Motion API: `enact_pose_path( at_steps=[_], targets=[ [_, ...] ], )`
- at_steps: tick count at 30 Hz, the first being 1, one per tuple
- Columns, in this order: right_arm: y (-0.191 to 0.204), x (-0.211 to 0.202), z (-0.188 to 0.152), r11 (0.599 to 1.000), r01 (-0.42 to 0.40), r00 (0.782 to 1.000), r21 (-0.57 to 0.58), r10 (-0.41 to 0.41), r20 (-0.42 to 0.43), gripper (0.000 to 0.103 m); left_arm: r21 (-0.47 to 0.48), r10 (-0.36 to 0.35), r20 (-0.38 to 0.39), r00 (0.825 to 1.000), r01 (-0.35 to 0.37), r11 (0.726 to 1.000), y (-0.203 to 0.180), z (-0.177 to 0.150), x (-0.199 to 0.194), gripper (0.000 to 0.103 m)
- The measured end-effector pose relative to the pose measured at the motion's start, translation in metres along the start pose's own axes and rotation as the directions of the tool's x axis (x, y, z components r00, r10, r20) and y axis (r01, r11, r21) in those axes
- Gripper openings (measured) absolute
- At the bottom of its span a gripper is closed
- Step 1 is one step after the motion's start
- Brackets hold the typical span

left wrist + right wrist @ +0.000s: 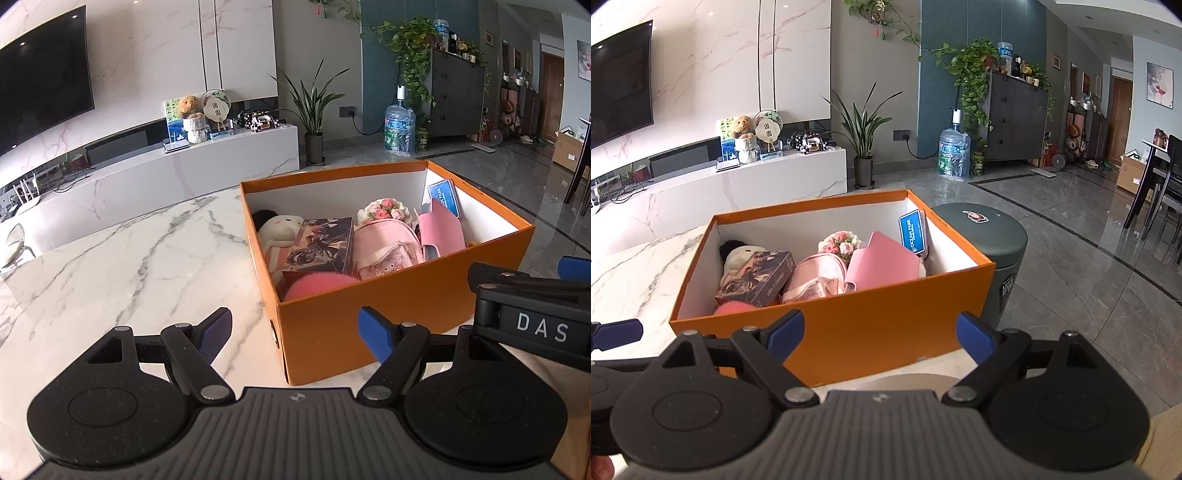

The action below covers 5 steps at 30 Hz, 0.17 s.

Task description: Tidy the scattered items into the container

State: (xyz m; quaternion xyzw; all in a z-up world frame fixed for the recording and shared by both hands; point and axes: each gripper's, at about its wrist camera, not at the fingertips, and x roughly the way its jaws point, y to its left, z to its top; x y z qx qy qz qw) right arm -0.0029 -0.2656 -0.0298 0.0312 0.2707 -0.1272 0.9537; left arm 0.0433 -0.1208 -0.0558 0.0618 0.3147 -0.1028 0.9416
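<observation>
We see the orange box [369,325] on the marble table [129,258], plush toy [277,229], printed carton [321,240], pink bag [384,243] and blue card [445,197] inside the box, left gripper [295,332] and right gripper [879,332] before the box, jaws spread, holding nothing.

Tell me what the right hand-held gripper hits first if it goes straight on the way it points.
Most likely the near wall of the orange box. The right hand-held gripper, open and empty, has that wall filling the gap between its fingers. How far off the wall stands is hard to judge.
</observation>
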Motion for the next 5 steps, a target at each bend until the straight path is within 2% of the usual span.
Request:
enact_pose_path(
  at_steps=[5],
  targets=[
    [-0.0006, -0.0002, 0.0, 1.0, -0.002, 1.0, 0.003, 0.002, 0.0, 0.091, -0.014, -0.004, -0.002, 1.0, 0.004, 1.0, 0.002, -0.0007, 0.0009, 0.089]
  ],
)
